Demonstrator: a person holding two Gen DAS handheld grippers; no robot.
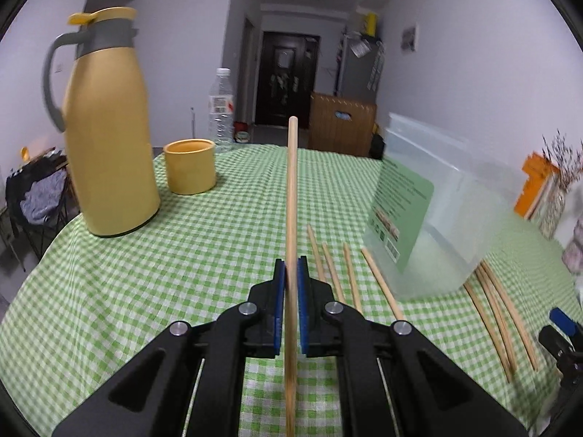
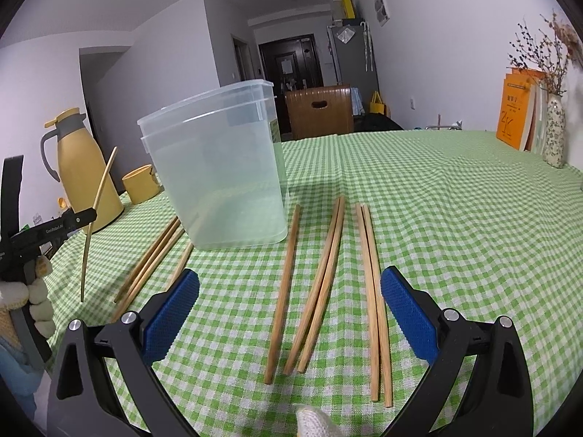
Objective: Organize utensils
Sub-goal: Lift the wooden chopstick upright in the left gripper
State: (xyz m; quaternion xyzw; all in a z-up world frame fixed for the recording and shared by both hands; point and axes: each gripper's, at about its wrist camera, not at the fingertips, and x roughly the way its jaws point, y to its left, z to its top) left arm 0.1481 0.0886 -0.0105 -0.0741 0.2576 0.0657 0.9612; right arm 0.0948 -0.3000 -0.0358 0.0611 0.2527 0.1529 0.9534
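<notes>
My left gripper [image 1: 291, 267] is shut on a single wooden chopstick [image 1: 292, 189], which stands tilted up off the table; the right wrist view shows the same chopstick [image 2: 95, 215] held at the far left by that gripper [image 2: 89, 215]. Several more chopsticks [image 2: 320, 284] lie side by side on the green checked cloth. My right gripper [image 2: 289, 293] hovers low over them, open, with nothing between its blue pads [image 2: 408, 313]. A clear plastic container [image 2: 222, 167] stands upright just behind the chopsticks. More chopsticks [image 1: 349, 273] lie to its left.
A yellow thermos jug [image 1: 109, 127] and a yellow cup [image 1: 189, 171] stand at the table's left. A water bottle [image 1: 220, 105] stands behind the cup. An orange book [image 2: 517, 109] and a vase [image 2: 554, 131] of dried flowers stand at the far right.
</notes>
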